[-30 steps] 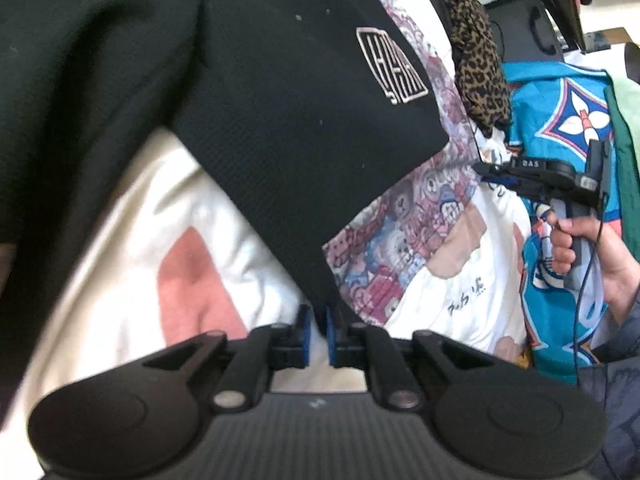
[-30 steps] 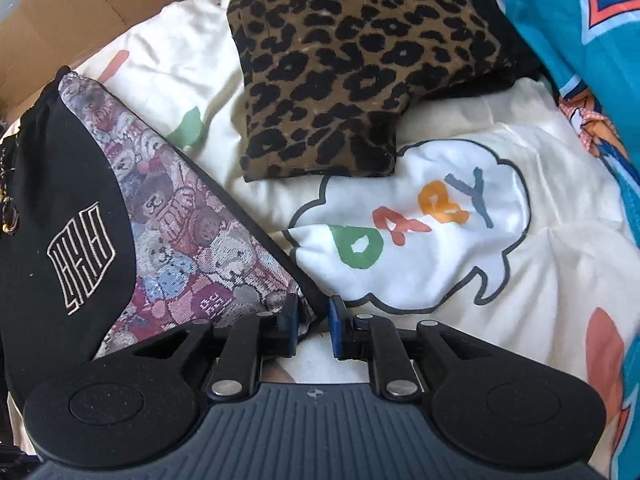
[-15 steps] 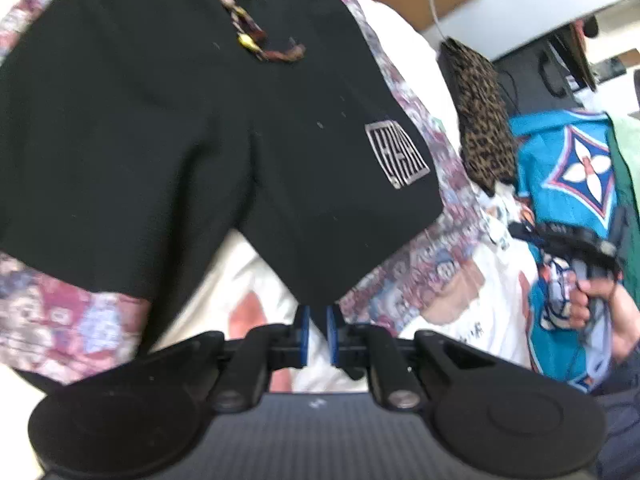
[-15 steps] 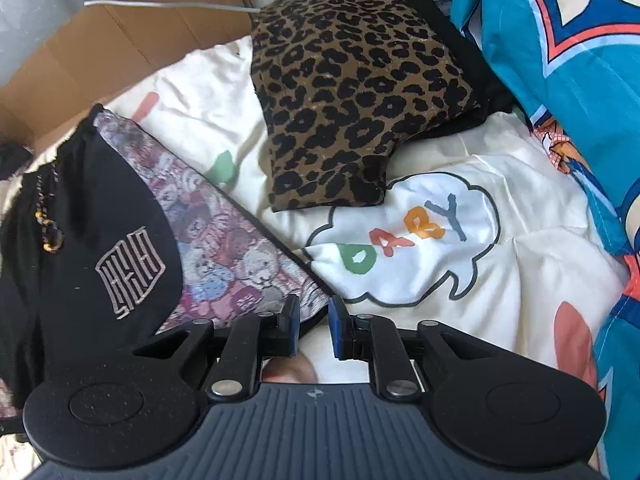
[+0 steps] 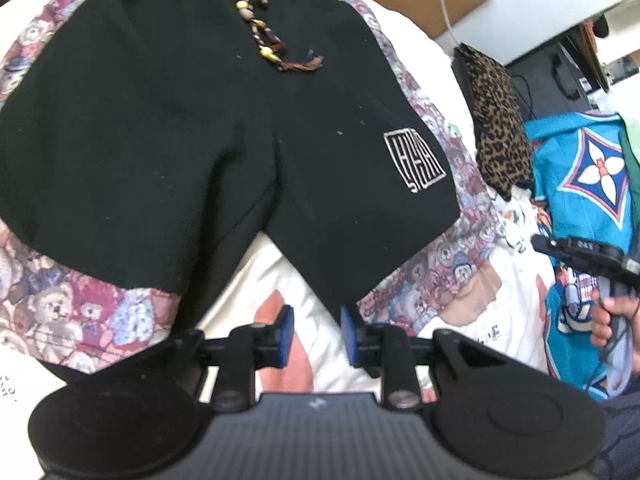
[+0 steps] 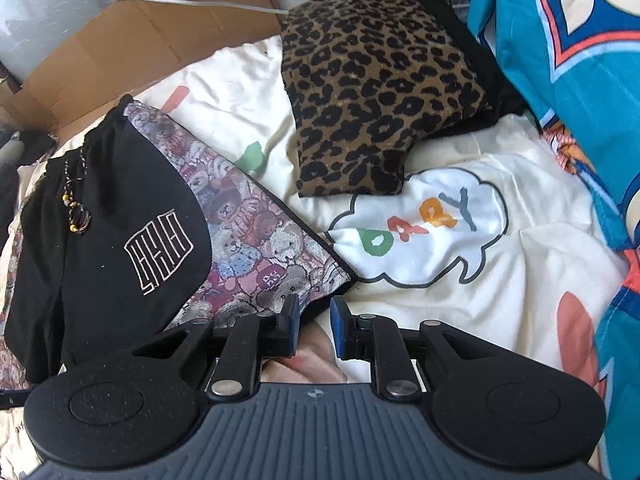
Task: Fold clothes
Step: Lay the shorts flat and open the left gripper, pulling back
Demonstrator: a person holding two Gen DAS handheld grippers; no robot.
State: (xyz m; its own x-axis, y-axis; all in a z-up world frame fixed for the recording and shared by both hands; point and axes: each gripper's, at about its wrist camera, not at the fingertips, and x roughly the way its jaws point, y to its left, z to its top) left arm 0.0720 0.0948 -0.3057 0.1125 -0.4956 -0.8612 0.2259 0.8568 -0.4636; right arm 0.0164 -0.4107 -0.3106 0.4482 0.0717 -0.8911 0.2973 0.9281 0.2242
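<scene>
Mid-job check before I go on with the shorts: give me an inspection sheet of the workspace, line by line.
Surface: cream bedspread with a cloud print, rumpled.
Job's things: black shorts with teddy-bear side panels, spread flat, drawstring lying on the front.
Clutter: folded leopard-print garment beyond the shorts; teal patterned cloth at the right.
Grippers: left gripper has just been opening, jaws apart over the inner leg hem, not pressing it; right gripper narrowly open at the outer leg corner, nothing pinched.
Cables: white cable across the cardboard.
Surroundings: flattened cardboard box behind the bed.
</scene>
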